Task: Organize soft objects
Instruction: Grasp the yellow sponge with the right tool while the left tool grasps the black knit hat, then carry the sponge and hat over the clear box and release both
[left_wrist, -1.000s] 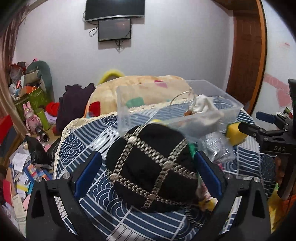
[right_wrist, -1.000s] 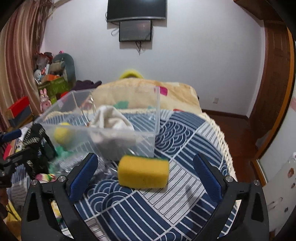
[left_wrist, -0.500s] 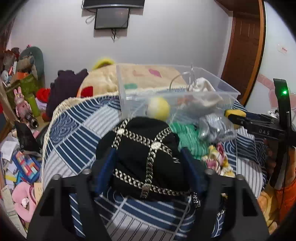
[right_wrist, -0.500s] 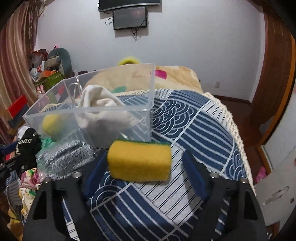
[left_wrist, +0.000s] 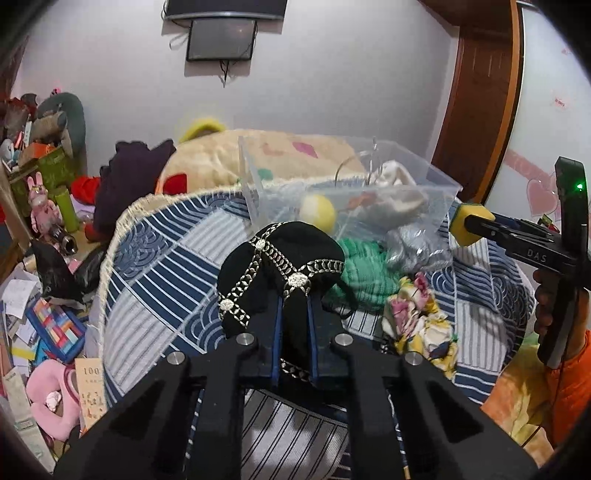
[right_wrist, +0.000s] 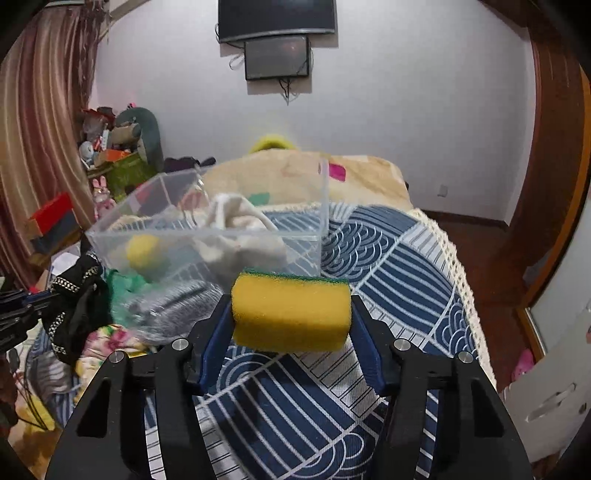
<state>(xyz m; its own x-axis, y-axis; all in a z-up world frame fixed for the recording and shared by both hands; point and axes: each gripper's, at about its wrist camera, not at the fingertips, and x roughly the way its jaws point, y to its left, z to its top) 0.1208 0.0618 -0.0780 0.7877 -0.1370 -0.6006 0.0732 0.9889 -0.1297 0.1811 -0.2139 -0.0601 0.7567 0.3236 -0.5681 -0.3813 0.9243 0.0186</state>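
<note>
Blue patterned bedspread (right_wrist: 388, 258), clear bin (right_wrist: 207, 236) on it, both grabbers full.
Your left gripper (left_wrist: 293, 295) squeezes the black hat (left_wrist: 280, 258); your right gripper (right_wrist: 290, 317) squeezes the sponge (right_wrist: 290, 312), both just before the bin (green and flowery cloths wait outside).

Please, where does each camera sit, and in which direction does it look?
Left wrist: on the left gripper, looking forward at the black hat it pinches; the right gripper and hand show at right.
Right wrist: on the right gripper, looking at its clamped sponge.
Shared: the clear bin.
</note>
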